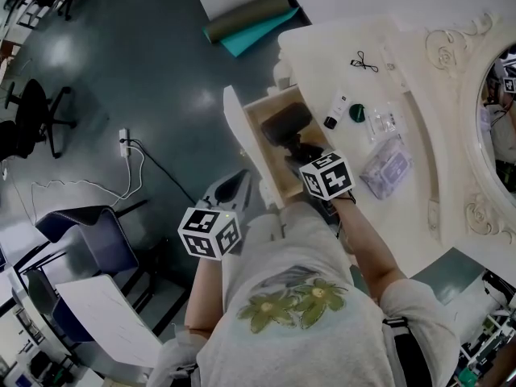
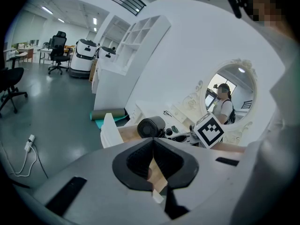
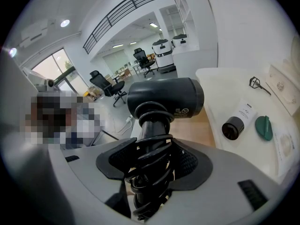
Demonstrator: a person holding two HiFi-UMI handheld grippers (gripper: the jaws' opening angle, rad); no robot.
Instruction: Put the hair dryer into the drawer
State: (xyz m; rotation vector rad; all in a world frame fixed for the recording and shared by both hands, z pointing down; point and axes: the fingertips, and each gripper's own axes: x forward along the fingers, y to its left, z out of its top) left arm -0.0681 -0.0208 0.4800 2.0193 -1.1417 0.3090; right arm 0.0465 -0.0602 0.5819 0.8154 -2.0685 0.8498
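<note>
The black hair dryer [image 3: 166, 99] hangs over the open wooden drawer [image 1: 260, 127], its handle wrapped in its coiled cord. My right gripper [image 3: 152, 165] is shut on that wrapped handle. From the head camera the hair dryer [image 1: 285, 122] sits above the drawer's far end, with my right gripper [image 1: 305, 153] just behind it. My left gripper [image 2: 152, 146] is shut with nothing in it and hangs back at the drawer's near left. It looks past the drawer's white front panel [image 2: 108, 130] toward the hair dryer [image 2: 151, 127]. In the head view the left gripper [image 1: 234, 185] is beside the drawer.
On the cream dressing table [image 1: 419, 208] lie a white tube with a black cap [image 1: 334, 110], a green round item [image 1: 357, 113], a black wire clip [image 1: 364, 61] and a clear pouch [image 1: 385, 166]. An oval mirror [image 1: 496, 111] stands at the right. A rolled mat [image 1: 250, 16] and a power strip [image 1: 123, 139] lie on the floor.
</note>
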